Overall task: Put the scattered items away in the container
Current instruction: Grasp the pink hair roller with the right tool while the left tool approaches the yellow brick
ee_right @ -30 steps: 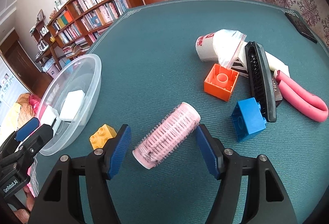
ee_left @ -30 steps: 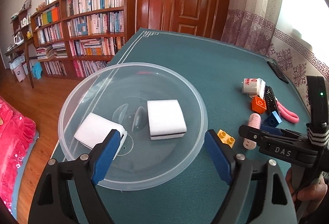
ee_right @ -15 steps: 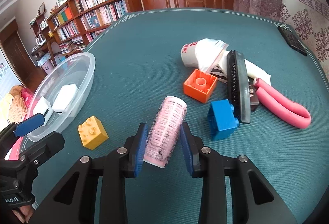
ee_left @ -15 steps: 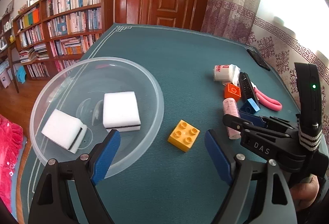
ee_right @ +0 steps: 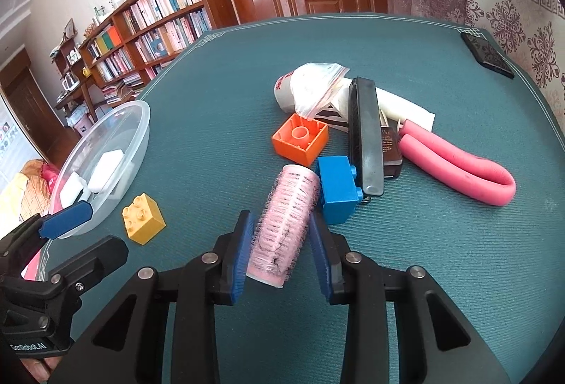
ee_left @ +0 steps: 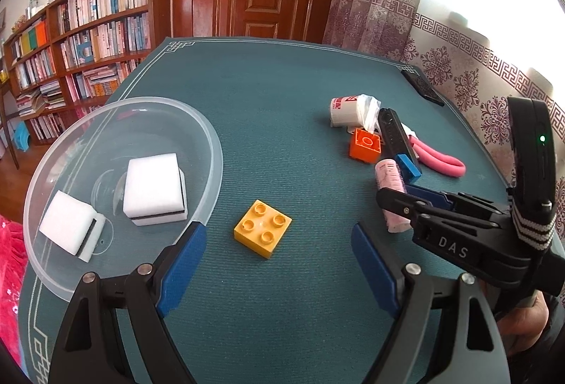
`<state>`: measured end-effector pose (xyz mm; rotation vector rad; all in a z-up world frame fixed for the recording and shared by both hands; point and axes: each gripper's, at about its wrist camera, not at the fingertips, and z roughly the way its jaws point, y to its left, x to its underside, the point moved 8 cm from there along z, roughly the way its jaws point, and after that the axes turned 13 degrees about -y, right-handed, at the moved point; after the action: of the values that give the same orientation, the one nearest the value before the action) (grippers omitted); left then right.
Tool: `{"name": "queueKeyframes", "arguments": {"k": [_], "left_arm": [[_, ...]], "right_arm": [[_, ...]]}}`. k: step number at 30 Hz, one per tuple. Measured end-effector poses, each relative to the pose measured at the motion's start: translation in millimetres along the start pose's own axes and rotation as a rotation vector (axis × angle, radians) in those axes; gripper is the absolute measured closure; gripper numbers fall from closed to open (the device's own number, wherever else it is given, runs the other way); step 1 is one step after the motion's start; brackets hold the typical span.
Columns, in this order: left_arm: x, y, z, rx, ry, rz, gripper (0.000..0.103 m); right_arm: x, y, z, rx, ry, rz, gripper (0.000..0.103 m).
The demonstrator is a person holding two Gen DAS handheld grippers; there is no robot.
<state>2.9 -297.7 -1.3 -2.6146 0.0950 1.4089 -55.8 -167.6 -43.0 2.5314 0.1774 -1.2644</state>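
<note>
Jaws wide on the left gripper (ee_left: 275, 264), hovering over the yellow brick (ee_left: 262, 228) on the green worktop (ee_left: 282, 94); just left of that brick sits the clear bowl (ee_left: 212, 151) with two white sponges (ee_left: 154, 188).

Over on the right wrist view, the right gripper (ee_right: 280, 257) has its jaws clamped on the pink hair roller (ee_right: 286, 218), the blue brick (ee_right: 337, 190) touching the roller's far end, the orange brick (ee_right: 300, 142) just beyond.
</note>
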Motion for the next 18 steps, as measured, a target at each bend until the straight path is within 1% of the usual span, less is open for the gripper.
{"name": "queueKeyframes", "arguments": {"k": [6,12,15,18], "left_arm": [[7,-2,6,0.031,0.027,-0.023,0.016],[14,7,22,0.019,0.056,-0.055,0.017],[14,6,27,0.004,0.051,-0.036,0.018],[11,4,31,0.007,0.045,-0.021,0.018]], "right_arm": [[1,-2,-3,-0.013,-0.003,-0.004,0.068],[3,-3,-4,-0.024,-0.001,0.004,0.068],[3,-3,-2,-0.028,0.002,0.008,0.068],[3,-4,-1,-0.032,0.002,0.009,0.068]]}}
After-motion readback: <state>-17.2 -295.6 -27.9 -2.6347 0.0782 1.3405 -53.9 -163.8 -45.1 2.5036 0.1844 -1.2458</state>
